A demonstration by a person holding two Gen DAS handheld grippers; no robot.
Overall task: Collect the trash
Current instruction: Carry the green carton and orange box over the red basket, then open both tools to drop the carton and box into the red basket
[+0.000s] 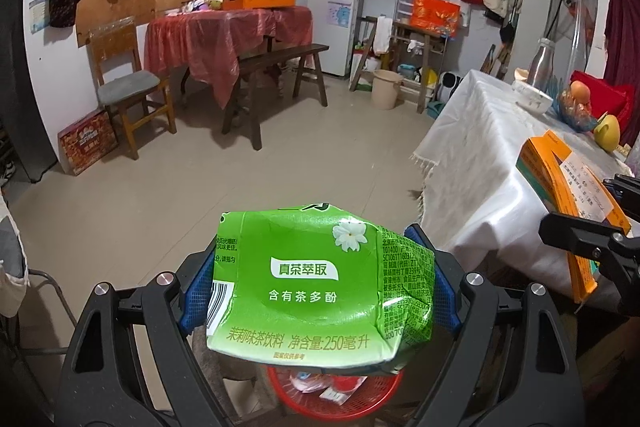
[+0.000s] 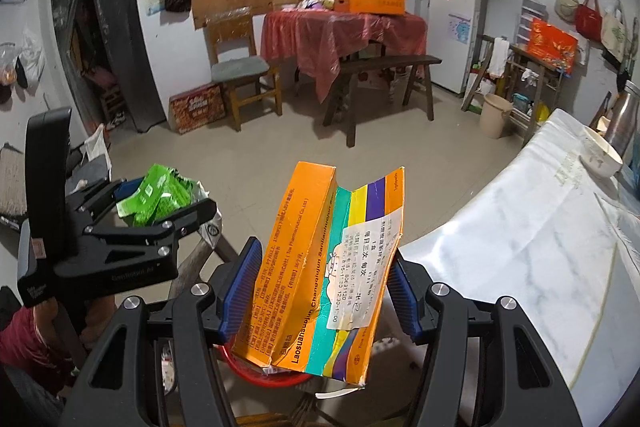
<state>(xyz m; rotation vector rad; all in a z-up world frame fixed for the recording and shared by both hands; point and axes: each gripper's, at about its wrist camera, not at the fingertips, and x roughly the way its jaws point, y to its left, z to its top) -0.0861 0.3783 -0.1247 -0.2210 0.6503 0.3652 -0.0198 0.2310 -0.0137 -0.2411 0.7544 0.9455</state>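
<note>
Left wrist view has the left gripper (image 1: 320, 283) clamped on a crumpled green drink carton (image 1: 316, 291), held above a red basket (image 1: 336, 397) with scraps inside; right wrist view has the right gripper (image 2: 320, 287) clamped on a flattened orange medicine box (image 2: 320, 275), over the basket's red rim (image 2: 256, 373); a white-covered tabletop (image 2: 520, 235) lies to the right.

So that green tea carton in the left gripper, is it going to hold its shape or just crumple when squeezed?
The green tea carton already looks dented and creased on its right side, so it likely gives further under the left gripper. It is probably empty and light. Its glossy print may be a little slippery against the blue fingers.
</note>
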